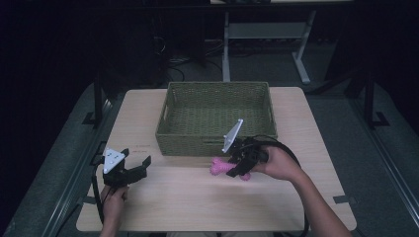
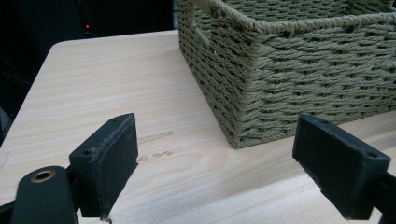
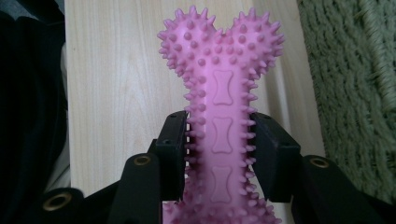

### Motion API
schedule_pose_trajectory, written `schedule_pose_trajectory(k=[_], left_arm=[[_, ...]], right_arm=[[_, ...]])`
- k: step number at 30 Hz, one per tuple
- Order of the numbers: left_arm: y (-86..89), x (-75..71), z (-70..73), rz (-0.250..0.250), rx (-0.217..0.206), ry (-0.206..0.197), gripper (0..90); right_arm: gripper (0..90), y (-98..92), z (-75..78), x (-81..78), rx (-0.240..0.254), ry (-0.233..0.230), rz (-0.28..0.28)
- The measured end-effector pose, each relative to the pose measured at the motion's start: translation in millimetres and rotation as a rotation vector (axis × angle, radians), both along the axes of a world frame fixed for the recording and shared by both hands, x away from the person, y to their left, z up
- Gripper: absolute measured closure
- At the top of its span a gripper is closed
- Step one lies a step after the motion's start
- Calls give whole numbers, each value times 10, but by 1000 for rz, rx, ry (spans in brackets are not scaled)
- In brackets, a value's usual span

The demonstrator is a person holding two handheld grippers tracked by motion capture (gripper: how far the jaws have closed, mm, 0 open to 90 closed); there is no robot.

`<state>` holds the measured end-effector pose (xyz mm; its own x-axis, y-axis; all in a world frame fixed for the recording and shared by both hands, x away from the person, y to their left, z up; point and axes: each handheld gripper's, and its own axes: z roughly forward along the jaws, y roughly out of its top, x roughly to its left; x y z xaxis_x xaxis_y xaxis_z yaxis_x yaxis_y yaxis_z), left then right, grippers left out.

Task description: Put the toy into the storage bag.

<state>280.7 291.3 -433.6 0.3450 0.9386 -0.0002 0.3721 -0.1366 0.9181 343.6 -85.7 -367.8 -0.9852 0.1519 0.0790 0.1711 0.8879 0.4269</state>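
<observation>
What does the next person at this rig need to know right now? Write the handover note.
Right gripper: shut on the pink bone toy, by its shaft, just in front of the basket.
Left gripper: open, holding nothing, over the table left of the basket.
Done: toy gripped.
Left: probably carry the toy over the basket's near wall and let go inside; nothing lies in the basket so far.

Pink spiked bone toy (image 3: 222,126) cut off at the bottom edge of the right gripper view, lower end unseen; in the high view, middle hidden behind the right gripper (image 1: 236,170). Woven basket (image 2: 299,70) cropped by the top and right edges of the left gripper view. Tabletop's (image 1: 197,197) near edge partly hidden behind forearms.
</observation>
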Motion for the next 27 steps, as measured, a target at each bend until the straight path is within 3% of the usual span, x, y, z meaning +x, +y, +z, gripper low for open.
schedule_pose_trajectory(k=[13, 27], left_arm=[[13, -4, 5, 3, -2, -4, 137], [4, 4, 4, 6, -7, -9, 137]], right_arm=[[579, 38, 252, 76, 27, -27, 18], [579, 37, 356, 185, 33, -22, 26]])
